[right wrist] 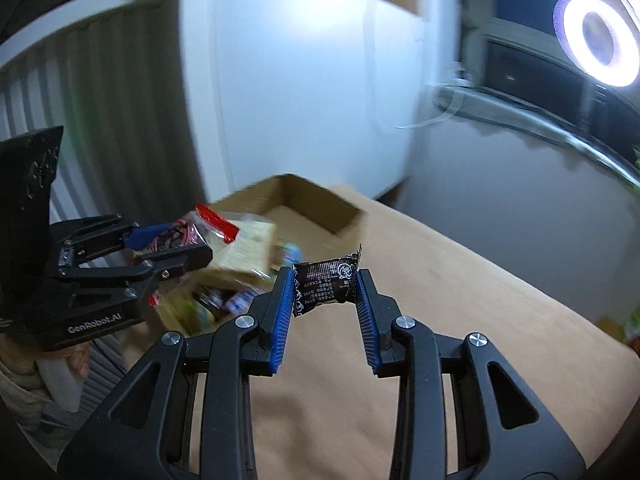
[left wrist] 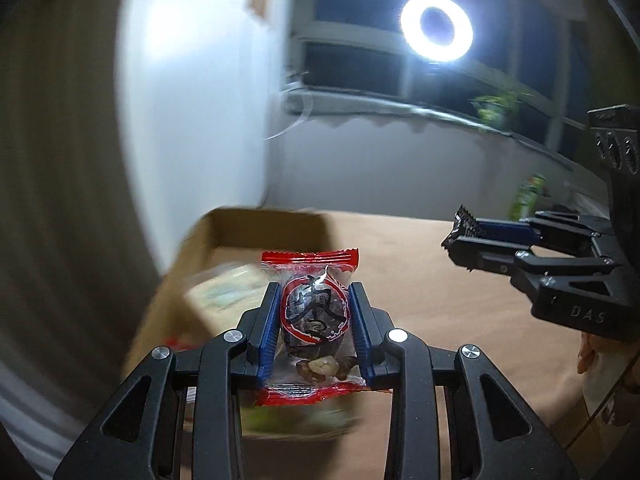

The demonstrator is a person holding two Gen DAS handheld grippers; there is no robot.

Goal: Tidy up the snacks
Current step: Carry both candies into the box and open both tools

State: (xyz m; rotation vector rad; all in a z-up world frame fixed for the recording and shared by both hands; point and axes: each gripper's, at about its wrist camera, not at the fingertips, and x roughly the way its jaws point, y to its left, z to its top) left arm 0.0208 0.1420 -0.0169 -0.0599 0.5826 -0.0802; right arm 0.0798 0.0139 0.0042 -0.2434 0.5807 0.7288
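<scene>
Dim room, a ring light (left wrist: 437,28) at the window, and a tan bench (right wrist: 460,300) bearing one open cardboard box (right wrist: 312,204) partly filled with blurred snacks, too smeared to count. Two claws, one packet each. The left claw (left wrist: 316,316) is clenched on a red-edged clear snack packet (left wrist: 310,280); the right claw (right wrist: 326,292) grips a black wrapper (right wrist: 326,280). Both look light, crinkly and slippery; pinching across the filled middle, as here, should hold better than the flat seals.
</scene>
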